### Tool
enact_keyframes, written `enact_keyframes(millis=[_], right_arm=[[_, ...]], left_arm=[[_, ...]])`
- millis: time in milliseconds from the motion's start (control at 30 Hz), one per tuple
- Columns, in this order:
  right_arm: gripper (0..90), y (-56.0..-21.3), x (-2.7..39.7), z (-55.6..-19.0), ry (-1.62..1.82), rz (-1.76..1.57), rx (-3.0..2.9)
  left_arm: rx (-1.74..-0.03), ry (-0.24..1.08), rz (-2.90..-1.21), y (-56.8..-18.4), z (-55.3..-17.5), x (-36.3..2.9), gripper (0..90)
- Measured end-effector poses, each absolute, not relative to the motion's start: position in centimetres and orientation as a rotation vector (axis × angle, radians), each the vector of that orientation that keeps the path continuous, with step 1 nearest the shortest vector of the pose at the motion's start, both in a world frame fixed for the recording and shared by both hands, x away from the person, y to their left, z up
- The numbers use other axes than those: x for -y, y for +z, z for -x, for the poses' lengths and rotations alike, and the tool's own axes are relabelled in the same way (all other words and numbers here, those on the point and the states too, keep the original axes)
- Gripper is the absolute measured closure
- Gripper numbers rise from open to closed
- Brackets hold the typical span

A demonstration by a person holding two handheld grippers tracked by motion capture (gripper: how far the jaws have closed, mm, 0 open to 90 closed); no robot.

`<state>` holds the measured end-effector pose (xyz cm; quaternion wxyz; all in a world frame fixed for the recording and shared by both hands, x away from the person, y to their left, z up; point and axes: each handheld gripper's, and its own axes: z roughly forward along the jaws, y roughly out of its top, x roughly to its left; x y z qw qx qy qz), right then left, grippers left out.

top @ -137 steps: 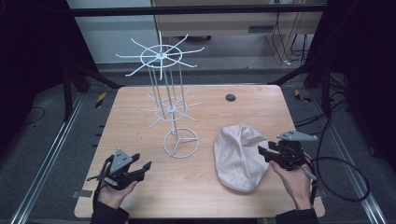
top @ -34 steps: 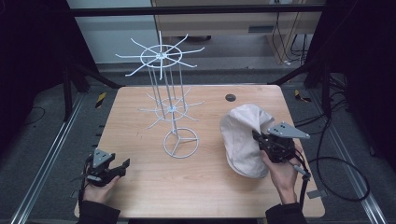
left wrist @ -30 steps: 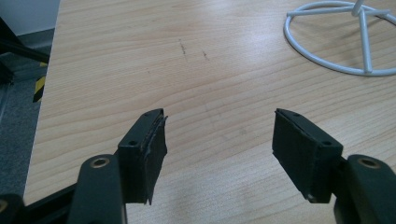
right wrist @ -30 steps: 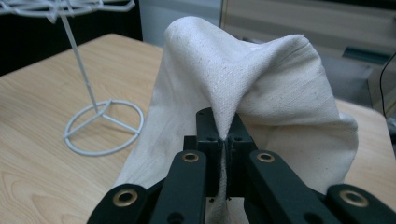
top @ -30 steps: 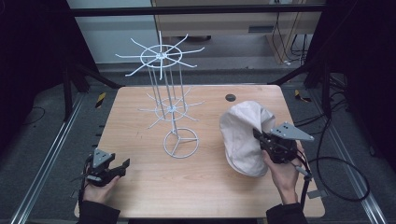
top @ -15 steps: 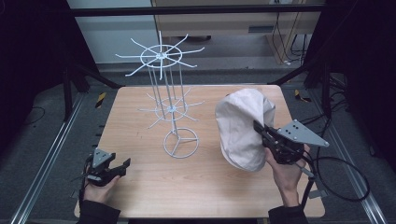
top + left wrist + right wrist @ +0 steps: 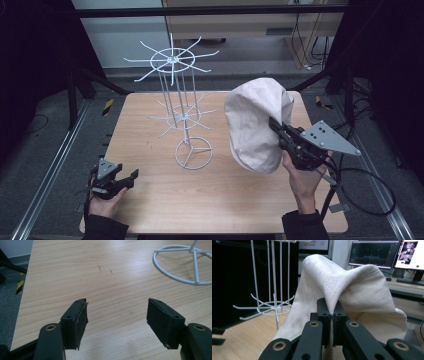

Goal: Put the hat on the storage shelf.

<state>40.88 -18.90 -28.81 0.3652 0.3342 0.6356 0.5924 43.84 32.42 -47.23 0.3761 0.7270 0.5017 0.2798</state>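
Note:
A cream cloth cap hangs in the air over the right half of the wooden table. My right gripper is shut on a fold of its fabric. In the right gripper view the two black jaws pinch the cap at the right gripper. A white wire hook stand rises from a ring base at mid-table, left of the cap. My left gripper rests low at the table's front left corner, open, with bare wood between the fingers in the left gripper view.
The wire stand's ring base lies ahead and right of the left gripper. Its lower hook ring shows left of the cap. Monitors stand behind. A black cable trails off the table's right edge.
My right gripper closed on the cap where it lay on the table and lifted it up and back. The left gripper drew back to the front left corner and stayed there.

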Motion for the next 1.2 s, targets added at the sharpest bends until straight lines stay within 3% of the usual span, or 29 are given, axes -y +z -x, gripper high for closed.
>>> enact_keyframes(millis=[1200], right_arm=[[88.1,-22.6,17.5,-38.6,1.701,-0.612,-1.380]], left_arm=[[-1.284,0.717,-1.871,-47.3,-43.8,-32.4,33.0]])
